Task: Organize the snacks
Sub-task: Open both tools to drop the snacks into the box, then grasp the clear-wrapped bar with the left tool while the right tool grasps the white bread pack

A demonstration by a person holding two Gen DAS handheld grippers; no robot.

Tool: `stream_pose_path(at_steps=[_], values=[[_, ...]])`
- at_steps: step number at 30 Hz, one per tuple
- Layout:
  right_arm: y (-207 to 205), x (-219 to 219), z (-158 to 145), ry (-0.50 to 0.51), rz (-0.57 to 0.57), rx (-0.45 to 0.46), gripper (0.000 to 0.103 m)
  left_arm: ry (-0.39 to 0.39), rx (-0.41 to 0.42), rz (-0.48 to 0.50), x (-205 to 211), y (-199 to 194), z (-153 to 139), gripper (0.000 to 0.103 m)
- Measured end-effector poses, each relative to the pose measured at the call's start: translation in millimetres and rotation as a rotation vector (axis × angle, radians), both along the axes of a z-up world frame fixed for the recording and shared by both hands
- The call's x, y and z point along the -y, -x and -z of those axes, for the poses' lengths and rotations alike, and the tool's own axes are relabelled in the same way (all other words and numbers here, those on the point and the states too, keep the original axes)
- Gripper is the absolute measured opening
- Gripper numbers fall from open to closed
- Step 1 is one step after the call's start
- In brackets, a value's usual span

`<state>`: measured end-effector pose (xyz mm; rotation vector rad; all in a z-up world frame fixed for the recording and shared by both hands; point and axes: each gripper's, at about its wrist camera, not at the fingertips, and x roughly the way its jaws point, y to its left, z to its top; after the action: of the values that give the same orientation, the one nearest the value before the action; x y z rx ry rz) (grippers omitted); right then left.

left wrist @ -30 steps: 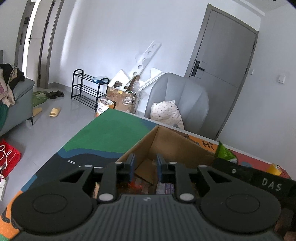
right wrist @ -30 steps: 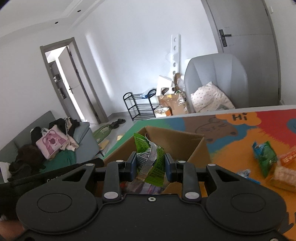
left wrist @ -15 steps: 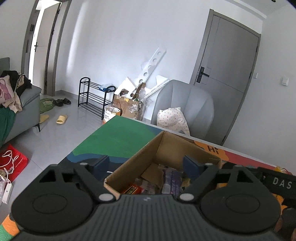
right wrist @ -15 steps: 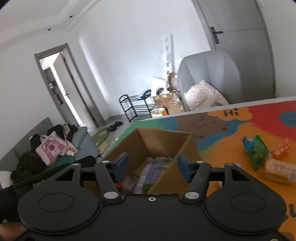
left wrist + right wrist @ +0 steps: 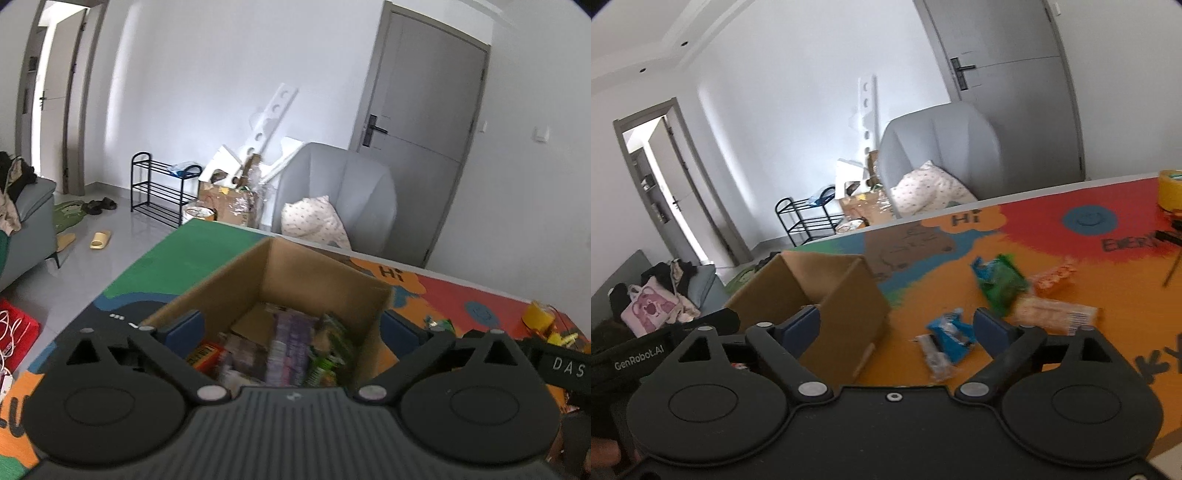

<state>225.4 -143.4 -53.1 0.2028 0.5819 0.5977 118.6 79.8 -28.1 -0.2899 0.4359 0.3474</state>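
The cardboard box [image 5: 295, 291] stands on the colourful table mat [image 5: 1052, 229], with snack packets [image 5: 295, 350] inside. Loose snacks lie beside it: a green packet [image 5: 1001, 284] and a blue packet [image 5: 951, 332]. Left gripper [image 5: 291, 328] and right gripper [image 5: 897, 328]: jaws have just been opening, now spread wide, nothing clamped.

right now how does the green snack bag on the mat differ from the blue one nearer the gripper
The green snack bag is larger and lies farther back; the blue snack bag is smaller and sits nearest the open right gripper. Both lie loose on the colourful mat, outside the cardboard box.
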Motion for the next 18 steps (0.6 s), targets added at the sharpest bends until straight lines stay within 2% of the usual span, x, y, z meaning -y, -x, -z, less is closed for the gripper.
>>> stream_pose_path(at_steps=[3,18], values=[[0.1,13.7,2.3,-0.01,0.019,0.004,0.103,-0.006,-0.008,0.032,11.2,-3.2,0.2,0.102],[-1.7,71.0,18.7,0.004,0.098,-0.014,0.103,0.027,-0.038,0.181,62.0,-14.7,12.6,0.103]])
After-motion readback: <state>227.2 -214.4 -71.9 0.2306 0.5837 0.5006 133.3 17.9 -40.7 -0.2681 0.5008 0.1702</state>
